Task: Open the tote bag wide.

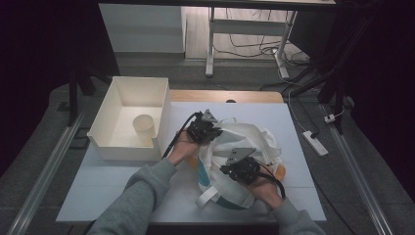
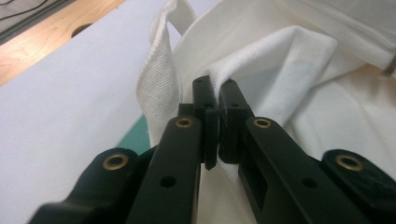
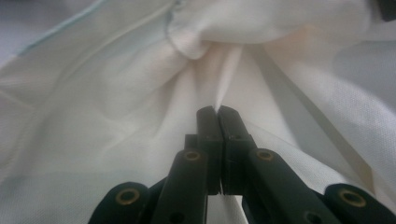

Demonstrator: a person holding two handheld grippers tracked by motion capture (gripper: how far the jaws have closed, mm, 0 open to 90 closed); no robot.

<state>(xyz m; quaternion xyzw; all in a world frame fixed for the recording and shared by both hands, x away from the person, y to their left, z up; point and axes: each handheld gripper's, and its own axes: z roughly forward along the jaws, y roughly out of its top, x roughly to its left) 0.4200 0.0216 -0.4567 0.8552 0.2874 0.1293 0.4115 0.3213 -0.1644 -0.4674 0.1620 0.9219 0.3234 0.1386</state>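
Left tool [image 2: 218,100] pinches a fold of the white cloth bag [image 2: 289,60] (strap just beside it); right tool [image 3: 218,116] is clamped on the bag's fabric too.

left of the white cloth bag [image 1: 244,147] stands an open box [image 1: 110,142] with a paper cup [image 1: 144,128] inside, close by; the table [image 1: 112,186] near the person is free.

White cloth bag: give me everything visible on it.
The white cloth bag is woven fabric, crumpled and heaped on the white table, with webbing handles and teal and orange showing at its lower edges. The left claw pinches a fold at its rim; the right claw is shut on its cloth.
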